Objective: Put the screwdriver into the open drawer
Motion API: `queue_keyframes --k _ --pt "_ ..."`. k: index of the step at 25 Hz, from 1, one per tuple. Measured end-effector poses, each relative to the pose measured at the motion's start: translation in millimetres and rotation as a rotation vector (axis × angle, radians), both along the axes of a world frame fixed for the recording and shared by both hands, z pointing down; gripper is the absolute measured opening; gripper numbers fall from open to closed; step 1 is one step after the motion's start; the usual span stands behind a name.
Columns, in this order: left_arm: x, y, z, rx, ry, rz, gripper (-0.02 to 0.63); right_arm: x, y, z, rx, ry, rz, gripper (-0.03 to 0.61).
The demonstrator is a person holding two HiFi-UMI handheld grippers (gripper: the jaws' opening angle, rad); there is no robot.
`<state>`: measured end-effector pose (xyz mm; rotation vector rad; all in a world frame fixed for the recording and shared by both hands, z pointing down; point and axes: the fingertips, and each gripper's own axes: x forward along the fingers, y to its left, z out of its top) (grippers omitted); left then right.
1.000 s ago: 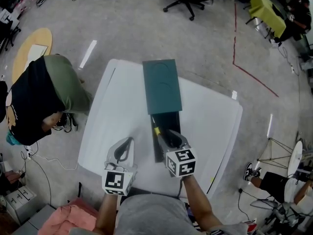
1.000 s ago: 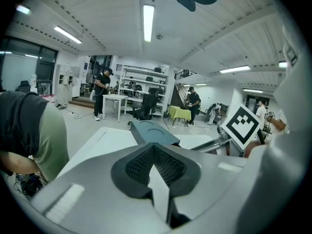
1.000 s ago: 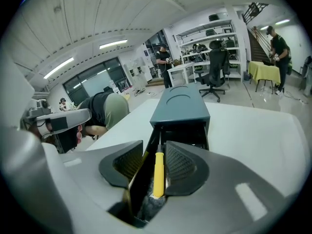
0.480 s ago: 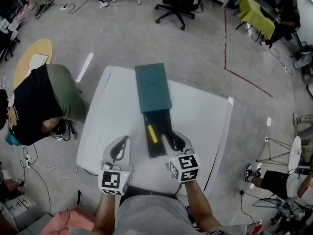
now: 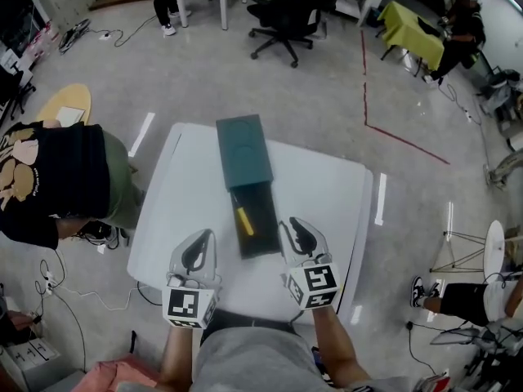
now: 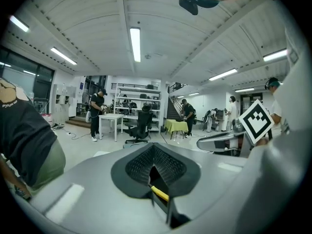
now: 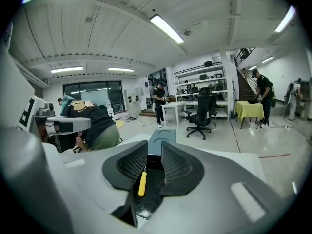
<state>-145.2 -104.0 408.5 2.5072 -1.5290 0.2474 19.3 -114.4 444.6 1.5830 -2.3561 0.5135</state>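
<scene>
on the white table [image 5: 327, 188] in the head view, a teal cabinet [image 5: 243, 151] stands with its open drawer [image 5: 263, 223] pulled out toward 6 o'clock. the screwdriver [image 5: 243, 220], yellow-handled, lies inside the drawer along its 9 o'clock side. the left gripper [image 5: 203, 237] hangs at the drawer's 8 o'clock and the right gripper [image 5: 296, 224] at its 4 o'clock, both clear of the drawer. a person in a black shirt [image 5: 57, 182] bends beside the table at 9 o'clock.

in the left gripper view, the left gripper [image 6: 153, 147] has its jaws pressed together at the tips with nothing pinched. below them, the screwdriver [image 6: 160, 193] shows at 6 o'clock, in the drawer [image 6: 168, 212].

in the right gripper view, the right gripper [image 7: 153, 152] has its jaws spread and closing, gripping nothing. past them the screwdriver [image 7: 142, 183] rests on the dark floor of the drawer [image 7: 152, 191], and the cabinet [image 7: 161, 139] stands at 12 o'clock.
</scene>
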Motion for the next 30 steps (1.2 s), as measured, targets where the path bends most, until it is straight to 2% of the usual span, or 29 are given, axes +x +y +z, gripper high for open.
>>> queue_keyframes --k 15,30 --pt "22.5 62.3 -33.9 0.077 -0.008 0.018 0.011 38.7 73.7 -51.2 0.176 0.044 0.061 0.049" --pt "31.3 116.0 -35.3 0.082 -0.01 0.009 0.011 66.6 135.6 -60.9 0.225 0.062 0.088 0.005"
